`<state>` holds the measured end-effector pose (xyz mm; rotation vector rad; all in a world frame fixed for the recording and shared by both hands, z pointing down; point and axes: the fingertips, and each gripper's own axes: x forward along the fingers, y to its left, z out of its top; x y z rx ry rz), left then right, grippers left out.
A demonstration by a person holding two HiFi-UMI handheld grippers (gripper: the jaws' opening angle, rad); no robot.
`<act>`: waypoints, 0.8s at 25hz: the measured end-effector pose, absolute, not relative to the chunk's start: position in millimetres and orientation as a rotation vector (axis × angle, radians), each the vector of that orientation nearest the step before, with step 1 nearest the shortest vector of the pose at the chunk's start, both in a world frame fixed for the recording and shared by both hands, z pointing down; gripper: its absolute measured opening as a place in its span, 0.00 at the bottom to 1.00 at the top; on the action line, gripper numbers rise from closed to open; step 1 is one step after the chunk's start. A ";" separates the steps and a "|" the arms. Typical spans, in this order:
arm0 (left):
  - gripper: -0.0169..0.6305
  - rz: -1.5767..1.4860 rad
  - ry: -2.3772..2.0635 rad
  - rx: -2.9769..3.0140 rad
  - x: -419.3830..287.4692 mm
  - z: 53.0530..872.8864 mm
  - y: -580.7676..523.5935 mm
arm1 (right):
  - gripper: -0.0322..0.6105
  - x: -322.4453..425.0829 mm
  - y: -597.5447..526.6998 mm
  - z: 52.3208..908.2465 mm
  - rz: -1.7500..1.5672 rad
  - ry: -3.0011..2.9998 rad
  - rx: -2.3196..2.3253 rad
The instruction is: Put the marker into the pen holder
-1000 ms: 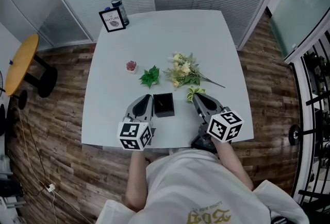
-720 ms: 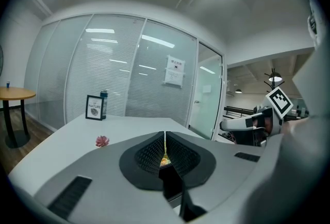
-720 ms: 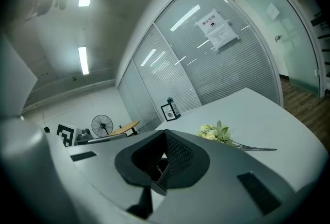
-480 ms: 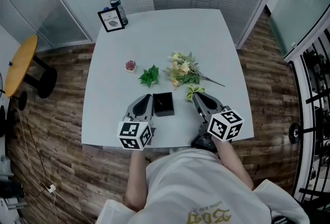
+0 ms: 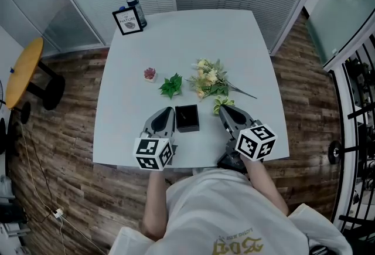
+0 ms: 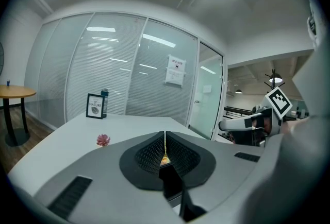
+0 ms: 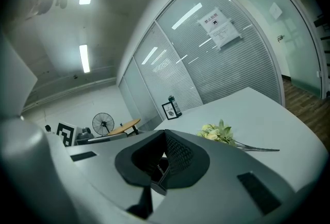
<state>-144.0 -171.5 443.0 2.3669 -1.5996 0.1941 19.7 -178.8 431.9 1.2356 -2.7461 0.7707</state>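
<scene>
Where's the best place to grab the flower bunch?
Pinch the thin bare stems poking out of the flower bunch on its right, coming down from above. They lie flat on the table; the blossoms are bushy and would likely squash.

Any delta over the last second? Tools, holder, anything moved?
Nothing visibly changed. The left tool and right tool are shut and empty, as before, either side of the black square pen holder near the front edge of the white table. Only the head view shifts slightly.
</scene>
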 end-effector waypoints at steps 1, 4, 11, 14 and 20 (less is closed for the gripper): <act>0.05 0.194 -1.600 2.366 -144.6 443.2 -172.0 | 0.07 19.2 -179.5 432.0 0.772 -2.746 1.235; 0.05 0.191 -1.599 2.362 -145.9 444.2 -173.2 | 0.07 18.4 -180.8 432.8 0.775 -2.745 1.234; 0.05 0.191 -1.600 2.351 -149.6 447.0 -173.8 | 0.07 18.7 -181.4 437.1 0.786 -2.729 1.239; 0.05 0.191 -1.597 2.346 -150.9 449.0 -174.4 | 0.07 18.8 -181.7 439.6 0.794 -2.723 1.243; 0.05 0.189 -1.597 2.335 -155.0 452.7 -175.2 | 0.07 16.2 -183.5 442.2 0.799 -2.719 1.242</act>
